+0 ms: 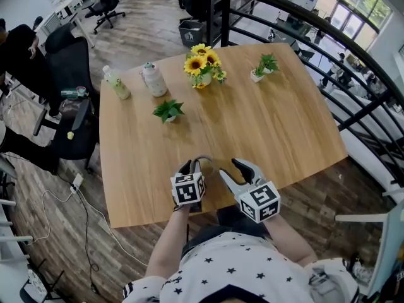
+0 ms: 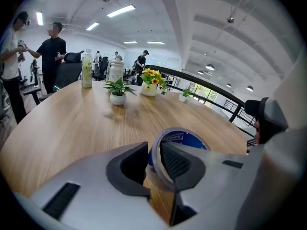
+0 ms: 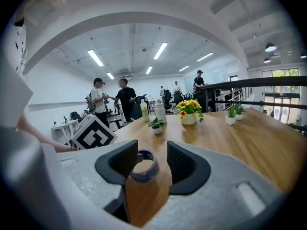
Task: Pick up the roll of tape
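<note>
Left gripper [image 1: 192, 164] is clenched on the roll of tape [image 2: 184, 137]. One jaw sits inside the ring and the other outside, so the band's wall is pinched between the pads. The roll is tipped up on edge, blue core facing away, right at the near edge of the tabletop [image 2: 72, 123], just in front of the person.

The lift is the step in hand. To do it well, hold an even squeeze on that thin wall, because it could pivot between the pads. Bring it straight up rather than dragging it over the wood. From the left gripper view I can't say for sure the lower rim has cleared the tabletop, though it looks close to free.

Right gripper [image 1: 228, 166] hangs just beside it, jaws apart with nothing between the pads. The roll shows through its gap, a little beyond the tips and not touching them. Best it stays out of the way.

Further out and well apart from the action are a small potted plant [image 1: 168, 110], then two bottles [image 1: 135, 81] and a pot of sunflowers [image 1: 203, 62]. Nothing there crowds the lift.
</note>
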The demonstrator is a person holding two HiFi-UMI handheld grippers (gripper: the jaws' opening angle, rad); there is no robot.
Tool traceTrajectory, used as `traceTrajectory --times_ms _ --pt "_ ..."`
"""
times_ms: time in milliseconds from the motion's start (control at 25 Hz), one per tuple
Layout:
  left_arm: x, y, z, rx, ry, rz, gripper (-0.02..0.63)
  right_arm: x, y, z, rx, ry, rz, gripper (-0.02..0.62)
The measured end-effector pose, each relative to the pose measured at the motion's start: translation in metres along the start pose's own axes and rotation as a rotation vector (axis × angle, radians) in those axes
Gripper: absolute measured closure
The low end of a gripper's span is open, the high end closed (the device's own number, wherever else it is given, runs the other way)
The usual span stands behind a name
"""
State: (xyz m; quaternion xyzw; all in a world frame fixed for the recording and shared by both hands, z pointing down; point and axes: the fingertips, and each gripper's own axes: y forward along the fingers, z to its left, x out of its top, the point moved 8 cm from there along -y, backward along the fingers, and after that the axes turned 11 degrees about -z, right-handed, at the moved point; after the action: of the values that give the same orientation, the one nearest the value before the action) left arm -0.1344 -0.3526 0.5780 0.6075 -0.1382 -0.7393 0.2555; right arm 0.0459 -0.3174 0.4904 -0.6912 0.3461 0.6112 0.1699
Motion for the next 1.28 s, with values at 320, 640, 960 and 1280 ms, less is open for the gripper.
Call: traceTrajectory --times_ms 320,640,960,1280 --pt "0.0 -0.043 0.007 0.003 -0.01 -0.05 0.528 0.001 -0.017 0.025 -0.025 -0.02 -0.021 0.419" --pt "0.001 -0.091 0.012 0.0 -0.035 -0.109 0.529 0.0 -0.035 0.055 -0.033 -0.031 -0.043 0.419" --pt "-0.003 -0.136 0.014 -0.001 -0.057 -0.167 0.529 0.001 -0.055 0.081 -0.032 -0.042 -0.076 0.42" --pt "-0.007 -0.182 0.013 -0.01 -0.069 -0.221 0.531 0.004 -0.076 0.104 -0.039 -0.065 -0.111 0.419"
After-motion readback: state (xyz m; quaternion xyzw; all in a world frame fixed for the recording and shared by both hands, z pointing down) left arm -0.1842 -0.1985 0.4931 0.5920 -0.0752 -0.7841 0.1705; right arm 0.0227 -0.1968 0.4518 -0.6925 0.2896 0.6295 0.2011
